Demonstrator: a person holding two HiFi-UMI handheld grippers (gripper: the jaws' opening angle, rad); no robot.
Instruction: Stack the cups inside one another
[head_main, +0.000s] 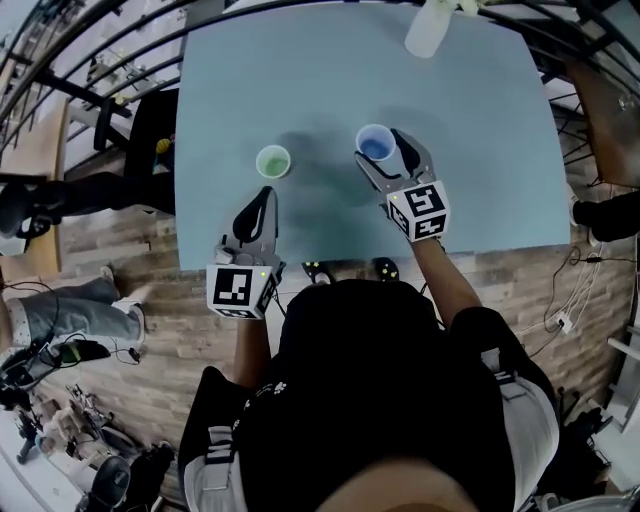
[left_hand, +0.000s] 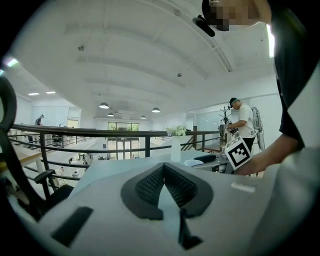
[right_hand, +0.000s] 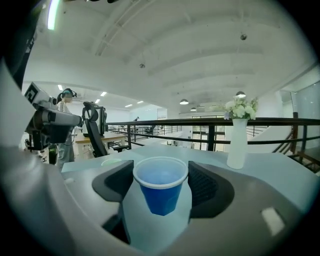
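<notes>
Bright even overhead light, soft shadows, fisheye distortion at edges

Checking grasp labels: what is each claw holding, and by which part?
The right claw grips the blue cup from both sides by its upper wall, just under the rim. The left claw is shut with nothing in it.

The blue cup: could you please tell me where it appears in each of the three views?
Head view: the blue cup is right of centre, in the upper half.
Left gripper view: only what looks like its pale rim shows, just right of centre.
Right gripper view: it is in the centre, in the lower half.
Shared landmark: the white vase.
</notes>
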